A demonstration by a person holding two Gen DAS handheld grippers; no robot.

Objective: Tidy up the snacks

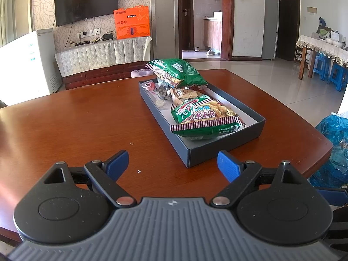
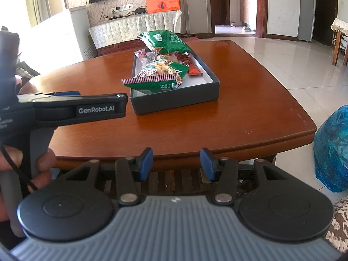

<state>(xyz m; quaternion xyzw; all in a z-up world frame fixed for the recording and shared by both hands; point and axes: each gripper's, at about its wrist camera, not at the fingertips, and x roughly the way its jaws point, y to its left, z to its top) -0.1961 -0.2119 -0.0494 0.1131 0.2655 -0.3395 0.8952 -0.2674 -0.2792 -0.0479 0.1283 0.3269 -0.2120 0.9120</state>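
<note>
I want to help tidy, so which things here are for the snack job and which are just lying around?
For the job: shallow grey cardboard box; green prawn cracker bag; second green snack bag; red flat packet.

Lying about: orange gift box; blue plastic bag; crumbs.

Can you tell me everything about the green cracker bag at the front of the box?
The near green cracker bag is shiny plastic, puffed and sealed, with red-and-white lettering, a prawn picture and a window showing ridged yellow crackers. Its striped crimped end and green back flap hang over the near rim of the dark shallow box. It lies tilted in the box, resting against other snacks behind it. Neither gripper touches it.
</note>
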